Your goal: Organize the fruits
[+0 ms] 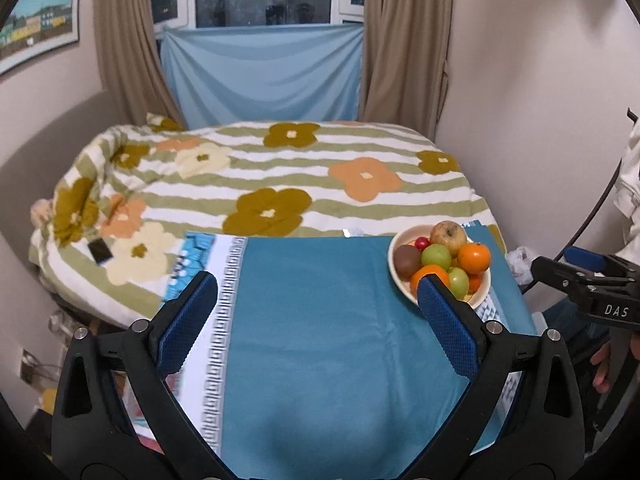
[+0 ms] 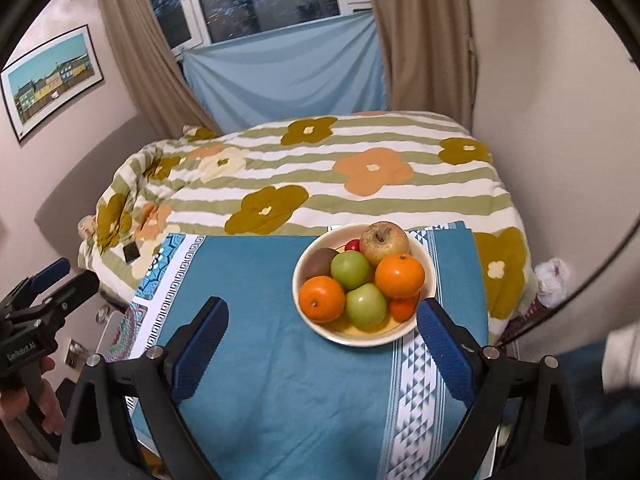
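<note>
Left hand-held gripper (image 1: pixel 316 296) had its blue-padded jaws spread wide, nothing between them, over the plain teal cloth (image 1: pixel 320 320) covering the counter. Right hand-held gripper (image 2: pixel 322 320) likewise spread and empty — its right finger (image 2: pixel 444 344) sat just beside the near rim of the cream round bowl (image 2: pixel 430 280).

The bowl rested on the teal cloth toward the counter's far right. Heaped in it: two oranges (image 2: pixel 322 298), two green apples (image 2: pixel 366 305), a brown kiwi (image 2: pixel 318 261), a yellow-russet apple (image 2: pixel 384 242), a small red fruit (image 2: pixel 353 245) — and a small orange fruit (image 2: pixel 402 308) at the near edge.

Beyond the counter lay a bed under a green-striped floral quilt (image 2: pixel 320 184), then a pale blue sheet (image 2: pixel 288 84) hung below the window.
</note>
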Demonstrator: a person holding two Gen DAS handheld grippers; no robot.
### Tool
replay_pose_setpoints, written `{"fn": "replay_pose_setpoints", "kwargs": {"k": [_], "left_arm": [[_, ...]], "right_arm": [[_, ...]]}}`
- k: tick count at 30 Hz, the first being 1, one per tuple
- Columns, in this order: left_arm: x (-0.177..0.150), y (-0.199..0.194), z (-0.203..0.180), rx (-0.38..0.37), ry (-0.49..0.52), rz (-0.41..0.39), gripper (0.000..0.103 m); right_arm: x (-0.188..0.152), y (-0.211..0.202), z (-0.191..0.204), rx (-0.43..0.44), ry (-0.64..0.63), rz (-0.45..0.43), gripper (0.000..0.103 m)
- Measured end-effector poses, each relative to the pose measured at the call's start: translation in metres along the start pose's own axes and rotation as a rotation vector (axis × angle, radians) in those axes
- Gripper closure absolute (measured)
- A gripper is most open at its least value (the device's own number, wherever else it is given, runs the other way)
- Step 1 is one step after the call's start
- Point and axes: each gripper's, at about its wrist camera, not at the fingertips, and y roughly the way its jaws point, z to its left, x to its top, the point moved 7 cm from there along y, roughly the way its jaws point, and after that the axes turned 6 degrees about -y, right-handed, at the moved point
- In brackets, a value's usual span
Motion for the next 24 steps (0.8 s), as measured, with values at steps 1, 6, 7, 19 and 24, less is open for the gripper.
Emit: {"fn": "replay_pose_setpoints", "kwargs": {"k": [1, 6, 7, 19, 24], "left_arm": [[-0.002, -0.008, 0.005, 0.002, 0.007, -0.008, 0.0], [-0.014, -0.034, 0.023, 0.01, 0.023, -0.03, 0.0], [-0.017, -0.037, 0.026, 0.012, 0.026, -0.032, 0.0], [-0.029, -0.049, 0.04, 0.004, 0.032, -0.059, 0.0], [-0.027, -0.048, 0.038, 0.0, 0.035, -0.068, 0.0]], "right_arm": [[-0.003, -0.006, 0.006, -0.017, 0.0, -0.007, 0.009], [-0.018, -0.024, 0.028, -0.077, 0.006, -0.035, 0.009], [-0.02, -0.026, 0.031, -0.088, 0.007, -0.037, 0.009], [-0.039, -0.039, 0.05, -0.158, 0.002, -0.067, 0.0], [-0.038, -0.041, 0.048, -0.165, 0.008, -0.075, 0.0]]}}
